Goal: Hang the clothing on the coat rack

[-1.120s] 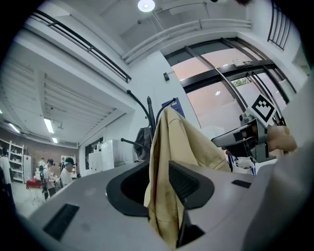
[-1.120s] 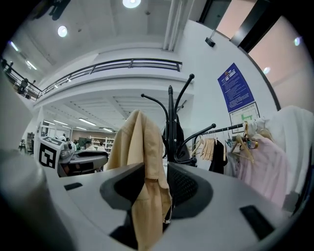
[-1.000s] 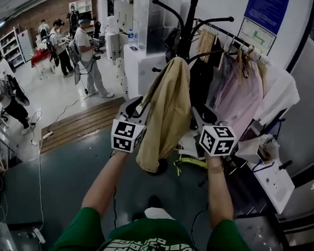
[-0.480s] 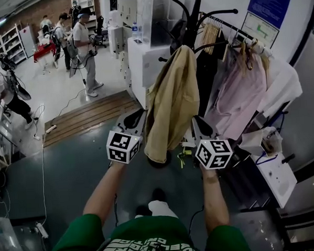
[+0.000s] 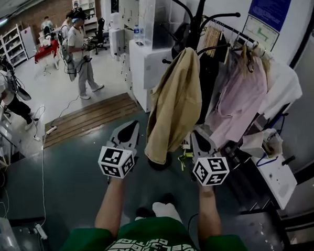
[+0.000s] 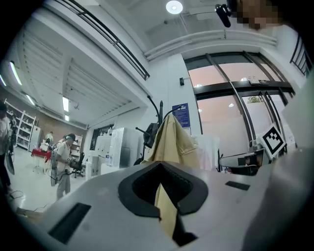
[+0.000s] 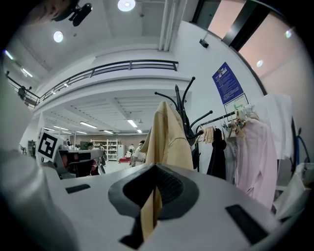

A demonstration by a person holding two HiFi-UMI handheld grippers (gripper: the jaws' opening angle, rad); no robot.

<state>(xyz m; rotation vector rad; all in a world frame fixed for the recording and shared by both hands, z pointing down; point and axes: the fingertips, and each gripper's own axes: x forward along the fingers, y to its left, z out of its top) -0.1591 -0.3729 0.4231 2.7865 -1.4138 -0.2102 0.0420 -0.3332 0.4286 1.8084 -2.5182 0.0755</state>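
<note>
A tan jacket [image 5: 174, 103] hangs from a hook of the black coat rack [image 5: 198, 15]. Its hem reaches down toward the rack's base. My left gripper [image 5: 127, 133] is low at the jacket's left and my right gripper [image 5: 198, 138] is low at its right. Both sit a short way back from the cloth. Their jaws have just been closing and are now shut with nothing between them. In the left gripper view the jacket [image 6: 171, 142] shows beyond the shut left gripper [image 6: 159, 169]. The right gripper view shows the jacket [image 7: 167, 135] and rack [image 7: 180, 105] past the shut right gripper [image 7: 156, 169].
A clothes rail with pink and white garments [image 5: 244, 86] stands right of the rack. White cabinets [image 5: 146, 65] are behind it, and a table with papers [image 5: 275, 179] is at the right. A wooden platform [image 5: 88, 120] and several people [image 5: 77, 53] are at the left.
Both grippers have drawn back and down from the jacket, and their jaws have gone from open to shut. The jacket stays hanging on the rack.
</note>
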